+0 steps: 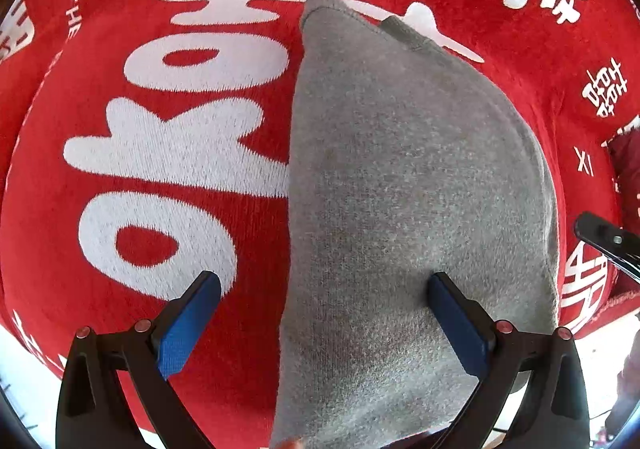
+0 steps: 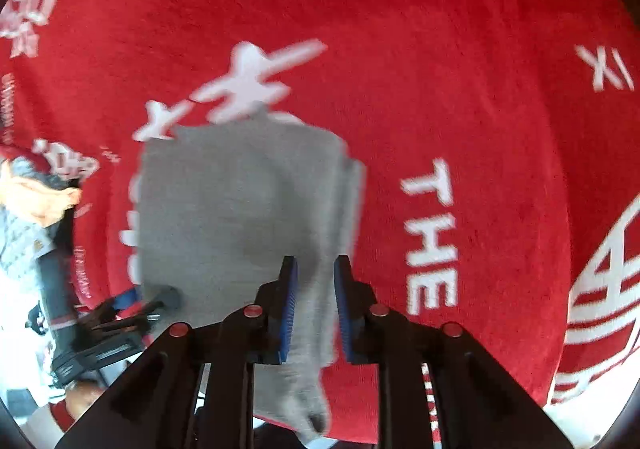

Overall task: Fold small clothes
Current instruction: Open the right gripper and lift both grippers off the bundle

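A grey knit garment (image 1: pixel 400 189) lies folded on the red blanket (image 1: pixel 120 29). My left gripper (image 1: pixel 324 279) points down at it with its jaws wide apart. Its left pad is over the blanket, its right pad rests on the cloth, and nothing is held. From the right wrist the same grey garment (image 2: pixel 224 209) looks blurred. My right gripper (image 2: pixel 316 263) stands at the garment's right edge. A raised fold of grey cloth fills its narrow gap and touches both blue pads. The left gripper (image 2: pixel 152 299) shows at the garment's lower left corner, and the right gripper's black frame (image 1: pixel 608 241) at the far right.
The red blanket (image 2: pixel 440 49) has large white characters and covers the whole work surface. Its edge (image 1: pixel 600 313) runs along the lower right, with pale floor beyond. A person's hand (image 2: pixel 44 201) and clothing show at the left edge of the right wrist view.
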Demonstrator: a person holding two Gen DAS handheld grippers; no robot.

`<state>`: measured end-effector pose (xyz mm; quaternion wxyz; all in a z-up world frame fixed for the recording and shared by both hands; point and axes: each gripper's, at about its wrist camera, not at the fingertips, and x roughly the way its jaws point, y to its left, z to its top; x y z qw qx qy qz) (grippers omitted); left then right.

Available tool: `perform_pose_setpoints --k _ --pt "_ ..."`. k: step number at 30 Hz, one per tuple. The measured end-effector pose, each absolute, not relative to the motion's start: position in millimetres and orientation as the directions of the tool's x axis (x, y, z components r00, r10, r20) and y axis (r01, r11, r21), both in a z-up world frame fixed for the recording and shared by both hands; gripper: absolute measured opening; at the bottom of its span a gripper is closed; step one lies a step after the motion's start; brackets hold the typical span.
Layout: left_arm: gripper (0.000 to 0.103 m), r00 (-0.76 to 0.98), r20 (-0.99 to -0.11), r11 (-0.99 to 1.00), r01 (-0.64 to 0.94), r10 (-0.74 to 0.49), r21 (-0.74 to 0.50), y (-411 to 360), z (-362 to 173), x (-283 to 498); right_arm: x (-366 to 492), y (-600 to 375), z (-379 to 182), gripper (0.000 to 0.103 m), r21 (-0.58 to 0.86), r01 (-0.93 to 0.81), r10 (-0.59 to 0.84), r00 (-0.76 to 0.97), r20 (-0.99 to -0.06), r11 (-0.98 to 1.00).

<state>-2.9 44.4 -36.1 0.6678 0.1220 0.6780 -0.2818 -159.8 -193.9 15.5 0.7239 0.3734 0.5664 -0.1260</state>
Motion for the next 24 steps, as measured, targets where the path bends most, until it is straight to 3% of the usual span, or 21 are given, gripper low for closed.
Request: perform_pose_setpoints --k 1,2,8,14,15,16,17,24 --pt "0.103 -0.073 -0.975 0.810 0.545 -0.210 -0.215 45 -36 -5 -152 -186 19 0.039 0.382 0.579 0.231 0.320 -0.919 0.720" --pt "0.103 -0.070 -0.975 0.810 0.546 -0.210 -0.213 45 -36 -5 -145 -181 17 0.042 0.374 0.564 0.231 0.310 -0.922 0.736" --pt "0.103 -0.059 -0.980 0.823 0.535 -0.190 -0.192 47 -34 -3 -138 -167 -27 0.044 0.338 0.570 0.250 0.230 -0.941 0.749" --pt "0.103 -0.054 -0.984 0.833 0.526 -0.172 -0.174 48 -32 -3 -150 -168 -21 0.047 0.341 0.578 0.254 0.230 -0.940 0.741" --pt "0.103 -0.048 -0.985 0.833 0.528 -0.168 -0.168 48 -31 -3 -152 -169 -21 0.050 0.328 0.583 0.245 0.218 -0.945 0.743" --pt "0.103 -0.042 -0.985 0.832 0.531 -0.165 -0.162 48 -29 -4 -154 -169 -21 0.061 0.310 0.593 0.236 0.201 -0.951 0.743" --pt "0.103 -0.031 -0.987 0.831 0.535 -0.160 -0.152 44 -28 -6 -158 -172 -22 0.065 0.304 0.609 0.237 0.190 -0.953 0.733" --pt "0.103 0.008 -0.994 0.815 0.573 -0.109 -0.084 45 -14 -20 -186 -171 -12 0.066 0.318 0.663 0.262 0.186 -0.947 0.677"
